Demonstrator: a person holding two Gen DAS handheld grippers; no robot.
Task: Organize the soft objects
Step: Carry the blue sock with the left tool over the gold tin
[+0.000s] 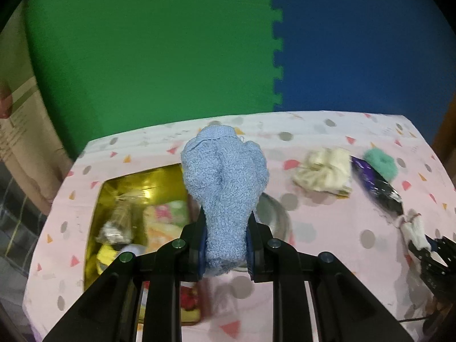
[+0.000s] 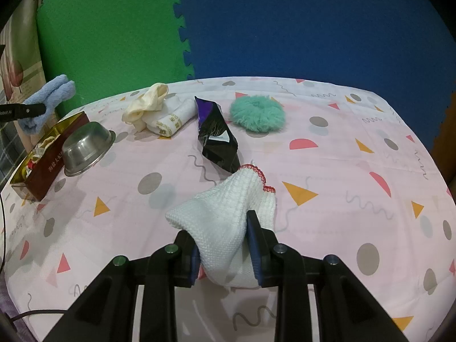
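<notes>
Sorting looks partly done: the tin box (image 2: 42,154) at far left already holds what seem to be cloths, the left claw (image 1: 225,242) grips a blue towel (image 1: 225,182) above it, the right claw (image 2: 225,253) pinches a white cloth (image 2: 225,213), and a green scrunchie (image 2: 257,113) and cream rags (image 2: 154,108) wait on the table (image 2: 342,228).

"Robot AI" in white on the left gripper (image 2: 21,111) arm, right wrist view; Chinese characters on red tin (image 2: 48,165) side & gold print on rolled white towel (image 2: 171,124), both too small to read
</notes>
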